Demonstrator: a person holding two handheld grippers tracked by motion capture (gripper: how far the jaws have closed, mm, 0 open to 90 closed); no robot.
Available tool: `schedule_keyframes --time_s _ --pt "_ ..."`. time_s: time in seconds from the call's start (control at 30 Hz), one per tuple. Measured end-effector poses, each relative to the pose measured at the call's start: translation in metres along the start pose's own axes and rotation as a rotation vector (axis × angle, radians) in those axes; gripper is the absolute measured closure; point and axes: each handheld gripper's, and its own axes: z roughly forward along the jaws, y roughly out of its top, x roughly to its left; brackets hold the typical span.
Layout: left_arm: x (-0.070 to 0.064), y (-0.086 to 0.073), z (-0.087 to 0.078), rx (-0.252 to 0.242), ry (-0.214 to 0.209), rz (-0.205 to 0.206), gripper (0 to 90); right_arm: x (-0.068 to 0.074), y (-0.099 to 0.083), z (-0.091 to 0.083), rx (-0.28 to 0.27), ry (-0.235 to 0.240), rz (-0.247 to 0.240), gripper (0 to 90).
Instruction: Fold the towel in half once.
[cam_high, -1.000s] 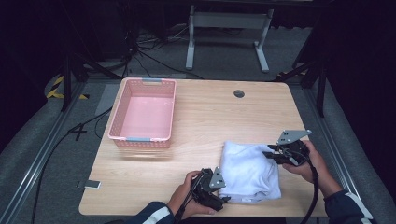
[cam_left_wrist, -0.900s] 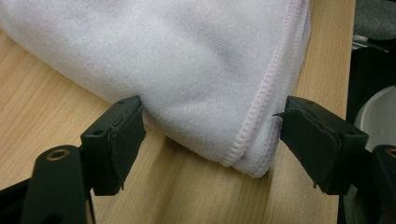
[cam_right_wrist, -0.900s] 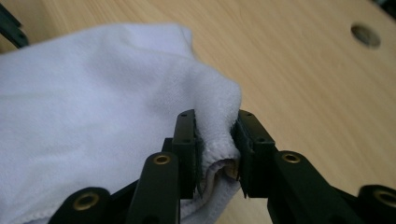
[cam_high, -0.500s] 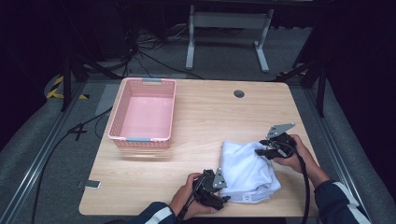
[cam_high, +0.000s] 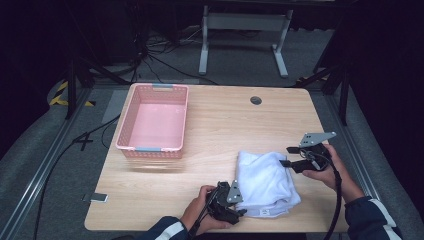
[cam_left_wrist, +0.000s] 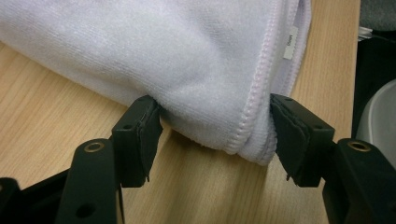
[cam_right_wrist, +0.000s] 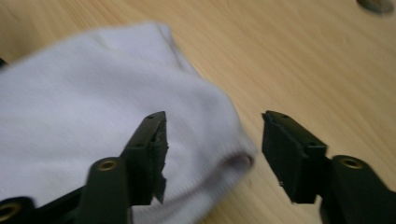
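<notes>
The right gripper (cam_high: 291, 161) is backing away from the folded white terry-cloth towel (cam_high: 265, 182): half a second ago it was reaching over the towel's far corner, and now it is sitting at the towel's 2 o'clock edge. In the right gripper view its jaws are standing wide apart with nothing clamped; the towel's rounded fold (cam_right_wrist: 187, 140) is lying under and between them, and whether the left-hand jaw is brushing the cloth I cannot tell through the blur. I am reading this as a release, or a re-aim for a fresh grip, on that corner.

The left gripper (cam_left_wrist: 212, 140) is staying put at the towel's 7 o'clock corner, jaws spread wide, both pads pressing against the bunched, stitched hem but not pinching it.

The towel is resting on the light wooden table (cam_high: 225, 120), near the person's edge. The pink plastic mesh basket (cam_high: 153, 120) is sitting well apart at the towel's 10 o'clock.
</notes>
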Motion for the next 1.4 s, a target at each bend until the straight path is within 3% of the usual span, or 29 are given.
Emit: schedule_keyframes --time_s 0.07,0.13,0.23,0.27,0.33,0.37,0.53,0.57,0.63,0.77,0.83,0.9,0.97,1.0,1.13,1.2,1.23,1.27,1.4 --pt "0.002 0.0 -0.001 0.003 -0.017 -0.008 40.9 0.006 0.01 0.004 -0.062 0.049 -0.029 49.7" --pt "0.004 0.0 -0.001 0.016 -0.016 -0.007 38.0 0.01 0.022 0.018 -0.056 0.076 -0.027 48.9" --pt "0.007 0.001 -0.001 0.011 -0.034 -0.002 35.5 0.012 0.039 0.044 -0.022 0.1 -0.042 51.0" --pt "0.007 0.001 -0.001 0.005 -0.036 -0.019 34.8 0.013 0.043 0.051 -0.01 0.12 -0.039 51.6" --pt "0.009 -0.001 -0.001 0.016 -0.042 -0.006 33.4 0.015 0.052 0.072 0.05 0.155 -0.054 52.4" --pt "0.008 -0.001 -0.001 0.01 -0.04 -0.014 32.3 0.016 0.054 0.089 0.111 0.193 -0.04 51.1" --pt "0.002 0.002 -0.002 0.004 -0.013 0.016 38.0 0.018 0.051 0.105 0.18 0.205 -0.044 55.0" --pt "0.002 0.002 -0.001 0.011 -0.006 0.019 38.6 0.017 0.05 0.105 0.184 0.207 -0.039 61.8" --pt "0.001 0.001 0.001 0.017 -0.002 0.01 39.6 0.019 0.051 0.101 0.16 0.207 -0.067 79.7" --pt "0.003 0.001 0.002 0.016 0.003 0.002 40.4 0.023 0.059 0.094 0.103 0.173 -0.142 83.3" --pt "0.004 0.0 0.003 0.014 -0.001 -0.008 39.9 0.025 0.066 0.094 0.055 0.168 -0.177 78.2" --pt "0.005 -0.001 0.004 0.019 0.003 -0.003 40.6 0.029 0.07 0.095 0.001 0.139 -0.22 66.1" --pt "0.006 -0.001 0.004 0.018 -0.004 -0.007 40.7 0.029 0.075 0.098 -0.021 0.097 -0.22 55.5" --pt "0.006 -0.002 0.003 0.023 -0.005 -0.022 40.1 0.029 0.076 0.098 -0.022 0.079 -0.213 56.1" --pt "0.006 -0.003 0.003 0.012 -0.004 -0.025 34.2 0.017 0.065 0.088 0.008 0.101 -0.127 48.7" --pt "0.007 -0.003 0.005 0.016 0.005 -0.036 28.9 0.008 0.052 0.078 0.057 0.068 -0.087 41.9" --pt "0.006 -0.003 0.005 0.019 -0.004 -0.044 28.3 0.003 0.046 0.074 0.065 0.054 -0.066 42.8" --pt "0.006 -0.002 0.006 0.016 -0.006 -0.04 28.3 -0.006 0.033 0.067 0.088 0.034 -0.008 38.6" --pt "0.004 -0.001 0.007 0.025 -0.001 -0.044 27.5 -0.015 0.015 0.065 0.136 0.001 0.045 34.1"
